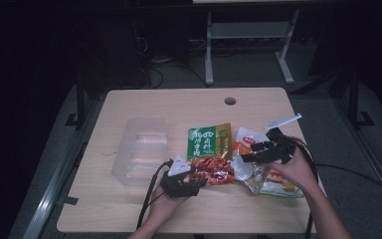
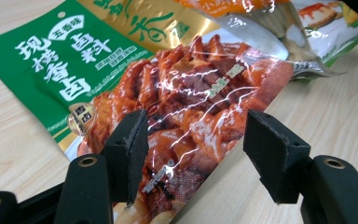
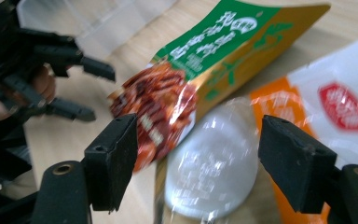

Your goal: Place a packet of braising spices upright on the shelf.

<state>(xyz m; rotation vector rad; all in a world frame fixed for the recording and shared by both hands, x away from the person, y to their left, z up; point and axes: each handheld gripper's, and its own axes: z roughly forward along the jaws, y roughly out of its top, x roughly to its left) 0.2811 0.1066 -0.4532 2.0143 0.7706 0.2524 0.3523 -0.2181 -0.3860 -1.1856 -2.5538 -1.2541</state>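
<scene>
Right gripper view is pretty smeared, so the print on the shiny red snack pouch [image 3: 156, 109] and the white packet with a red logo [image 3: 342, 105] can't be read. The green and gold seasoning packet [image 2: 70, 56] runs off the top edge in the left gripper view, partly under the red pouch.

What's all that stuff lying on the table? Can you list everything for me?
Red packet: one, red with glossy food print, front middle, between the left gripper's open jaws.
Green packet: one, green and gold, behind the red packet.
Orange-and-white packet: one, right of the green packet.
Clear pouch: one, see-through with pale contents, front right.
Plastic box: one, clear, left of the packets.
Table: one, light wood, with a round hole at the back.
Left gripper: black, open, at the red packet.
Right gripper: black, open, above the right-hand packets.
</scene>
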